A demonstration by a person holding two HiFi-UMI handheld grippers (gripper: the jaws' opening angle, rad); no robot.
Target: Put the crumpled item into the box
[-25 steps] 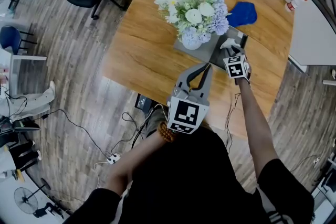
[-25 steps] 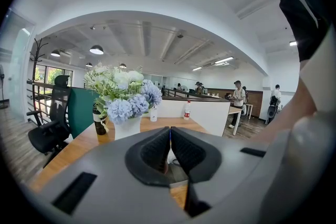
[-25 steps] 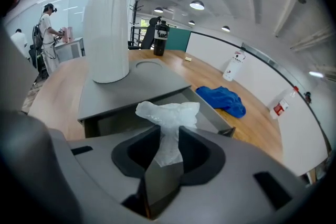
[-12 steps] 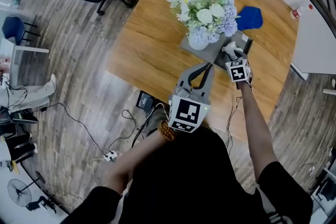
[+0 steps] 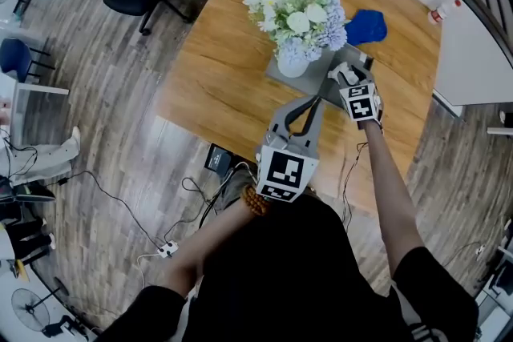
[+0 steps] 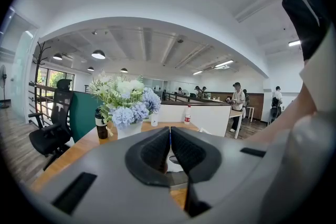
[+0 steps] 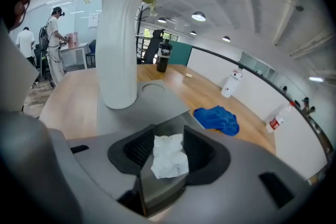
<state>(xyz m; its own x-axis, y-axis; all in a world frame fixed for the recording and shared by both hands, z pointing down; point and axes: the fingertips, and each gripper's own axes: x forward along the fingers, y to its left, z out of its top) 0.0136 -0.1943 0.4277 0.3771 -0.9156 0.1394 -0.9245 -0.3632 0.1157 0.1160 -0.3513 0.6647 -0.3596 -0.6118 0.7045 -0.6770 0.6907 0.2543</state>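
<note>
Right gripper view: the right tongs have just been opening wide around the crumpled paper, which lies loose in the grey box. Placement looks done. The left tongs are pressed together, empty.

Bright, even light from ceiling lamps (strong fisheye bending at edges), soft shadows, blurred near fingers.
</note>
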